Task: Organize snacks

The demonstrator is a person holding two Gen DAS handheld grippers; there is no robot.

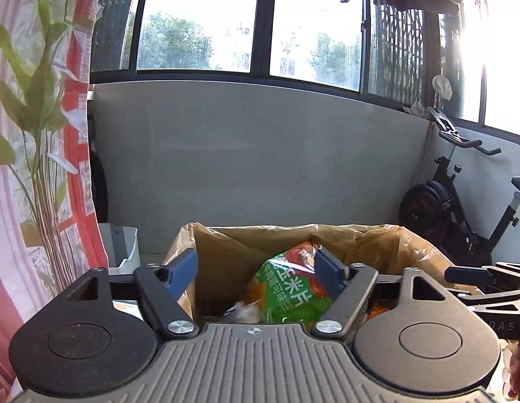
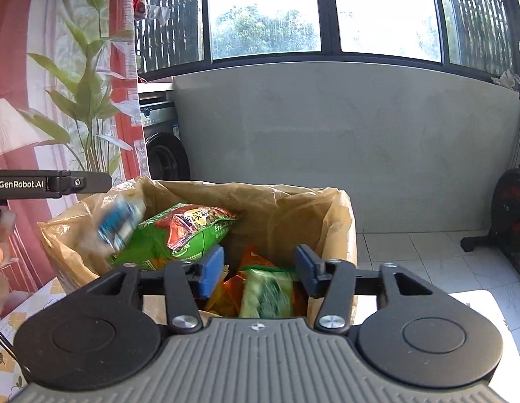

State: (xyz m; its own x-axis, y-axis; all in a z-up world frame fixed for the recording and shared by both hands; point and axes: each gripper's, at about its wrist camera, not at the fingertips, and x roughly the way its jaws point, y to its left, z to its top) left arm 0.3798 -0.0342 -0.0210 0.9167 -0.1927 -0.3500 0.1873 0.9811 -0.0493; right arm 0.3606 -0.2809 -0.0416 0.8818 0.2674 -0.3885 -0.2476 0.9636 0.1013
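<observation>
Two grippers hang over one box (image 1: pixel 394 245) lined with a brown plastic bag, and both stand spread with nothing between their blue pads. From the left wrist, the left gripper (image 1: pixel 256 268) sits above the box's near edge; a green and orange chip bag (image 1: pixel 286 292) lies inside, leaning up against the right pad without being pinched. The right gripper's black body (image 1: pixel 488 282) shows at the right edge of that view, beside the box.

From the right wrist, the right gripper (image 2: pixel 258 268) hovers over the near side of the box (image 2: pixel 340 221). The chip bag (image 2: pixel 179 235) rests tilted on the left half of the pile, its top toward the back wall of the box. A small blue packet (image 2: pixel 120 223) is blurred just left of the bag, by the box's left rim; whether it rests on anything cannot be told. Lower in the box, between the pads, lie an orange pack (image 2: pixel 253 258) and a pale green pack (image 2: pixel 268 294).

Behind the box stand a grey wall (image 2: pixel 327 127) and windows (image 2: pixel 266 13). A washer (image 2: pixel 162 144) sits at the left, an exercise bike (image 1: pixel 454 201) at the right.
</observation>
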